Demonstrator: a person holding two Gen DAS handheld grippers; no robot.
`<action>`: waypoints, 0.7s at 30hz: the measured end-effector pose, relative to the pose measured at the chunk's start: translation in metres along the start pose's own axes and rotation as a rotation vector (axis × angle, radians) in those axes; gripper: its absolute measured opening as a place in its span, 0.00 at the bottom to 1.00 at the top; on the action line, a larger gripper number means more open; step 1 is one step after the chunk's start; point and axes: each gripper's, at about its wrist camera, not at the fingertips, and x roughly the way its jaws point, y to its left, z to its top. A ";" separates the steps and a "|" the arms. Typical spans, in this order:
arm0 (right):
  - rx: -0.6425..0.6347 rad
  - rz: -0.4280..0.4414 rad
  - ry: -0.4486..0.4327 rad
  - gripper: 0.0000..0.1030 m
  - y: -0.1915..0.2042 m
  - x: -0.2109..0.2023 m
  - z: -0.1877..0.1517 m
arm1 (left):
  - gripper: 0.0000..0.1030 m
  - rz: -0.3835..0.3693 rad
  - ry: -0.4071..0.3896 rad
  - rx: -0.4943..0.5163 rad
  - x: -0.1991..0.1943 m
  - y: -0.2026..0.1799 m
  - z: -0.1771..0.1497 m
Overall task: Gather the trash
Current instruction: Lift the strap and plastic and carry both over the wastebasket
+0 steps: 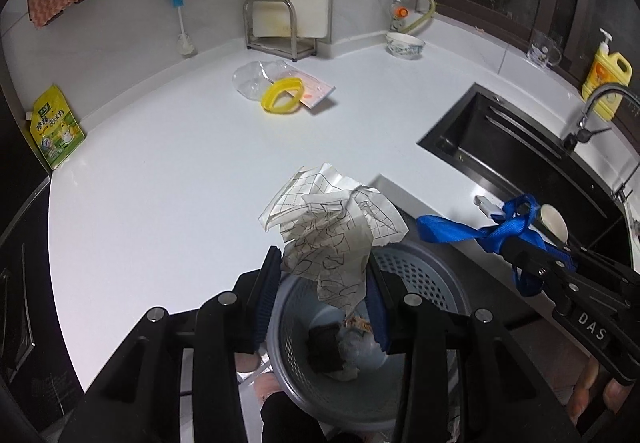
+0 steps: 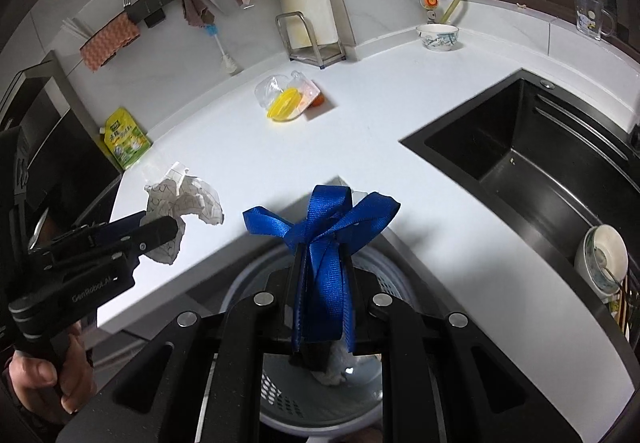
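Note:
My left gripper [image 1: 322, 263] is shut on a crumpled sheet of white paper with a black grid print [image 1: 332, 219], held over the grey perforated waste basket [image 1: 424, 275] below the counter edge. The basket holds a black item and pale scraps. My right gripper [image 2: 322, 259] is shut on a bunched blue ribbon strap [image 2: 324, 239], also above the basket [image 2: 376, 275]. Each gripper shows in the other's view: the right one [image 1: 516, 243] with the ribbon [image 1: 452, 229], the left one [image 2: 160, 231] with the paper [image 2: 188, 199]. On the counter lie a clear plastic wrapper [image 1: 260, 77], a yellow ring [image 1: 282, 95] and a pink-white packet [image 1: 316, 87].
The white counter [image 1: 160, 183] runs back to a tiled wall. A black sink [image 1: 520, 159] with a tap is at the right, dishes inside it [image 2: 604, 263]. A yellow-green pouch [image 1: 56, 131], a bowl [image 1: 404, 43], a soap bottle [image 1: 606, 75] and a metal rack [image 1: 276, 27] stand around.

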 end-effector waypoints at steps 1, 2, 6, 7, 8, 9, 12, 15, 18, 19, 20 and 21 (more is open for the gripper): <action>0.003 0.003 0.006 0.15 -0.001 0.000 -0.004 | 0.38 -0.001 0.010 0.007 -0.001 -0.004 -0.004; 0.006 0.006 0.013 0.15 -0.002 0.000 -0.008 | 0.38 -0.002 0.018 0.012 -0.001 -0.006 -0.008; 0.007 0.012 0.052 0.15 -0.005 0.007 -0.026 | 0.38 -0.011 0.059 0.033 0.003 -0.015 -0.024; 0.008 0.011 0.063 0.15 -0.006 0.010 -0.030 | 0.38 -0.012 0.068 0.036 0.006 -0.016 -0.027; 0.010 0.011 0.072 0.15 -0.006 0.013 -0.033 | 0.38 -0.014 0.079 0.040 0.009 -0.017 -0.031; 0.016 0.013 0.087 0.15 -0.007 0.017 -0.039 | 0.38 -0.017 0.094 0.043 0.014 -0.018 -0.035; 0.024 0.016 0.126 0.15 -0.009 0.029 -0.051 | 0.38 -0.027 0.123 0.047 0.025 -0.019 -0.045; 0.031 0.016 0.162 0.15 -0.010 0.040 -0.061 | 0.41 -0.036 0.159 0.052 0.038 -0.021 -0.057; 0.039 0.016 0.177 0.15 -0.012 0.046 -0.066 | 0.44 -0.040 0.187 0.035 0.046 -0.018 -0.063; 0.041 0.016 0.182 0.16 -0.012 0.048 -0.067 | 0.45 -0.039 0.192 0.032 0.047 -0.018 -0.063; 0.045 0.017 0.186 0.17 -0.013 0.049 -0.068 | 0.46 -0.033 0.196 0.029 0.048 -0.016 -0.063; 0.046 0.018 0.188 0.18 -0.013 0.050 -0.069 | 0.50 -0.031 0.197 0.026 0.048 -0.016 -0.064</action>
